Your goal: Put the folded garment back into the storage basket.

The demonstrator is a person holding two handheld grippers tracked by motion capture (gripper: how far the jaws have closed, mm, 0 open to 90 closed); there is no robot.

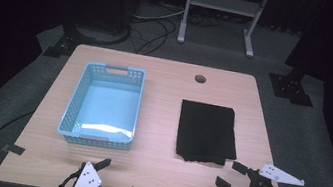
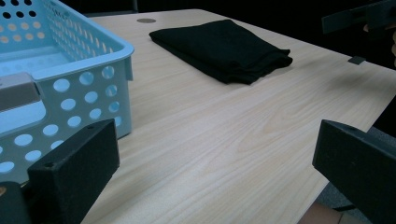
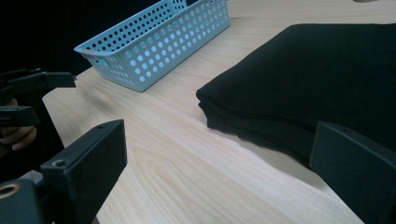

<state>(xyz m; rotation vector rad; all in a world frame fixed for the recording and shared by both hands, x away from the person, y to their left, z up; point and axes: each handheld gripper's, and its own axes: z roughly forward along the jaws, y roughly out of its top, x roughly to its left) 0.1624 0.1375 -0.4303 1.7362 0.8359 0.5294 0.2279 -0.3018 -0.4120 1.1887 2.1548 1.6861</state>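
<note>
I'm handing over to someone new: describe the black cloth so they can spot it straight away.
Start from the wooden table. On its left half stands a light blue perforated basket; on the right half, apart from the basket, lies the black cloth, just beyond the right tongs. It is folded into a flat, layered rectangle, the one soft, dark thing on the pale tabletop.

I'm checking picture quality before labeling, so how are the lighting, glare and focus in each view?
High view: the table is lit while the surroundings are dark, with a glare patch on the basket floor. Left gripper view: the cloth is an almost detail-free black, and the near jaws look soft. Right gripper view: cloth folds barely readable, basket holes sharp.
</note>
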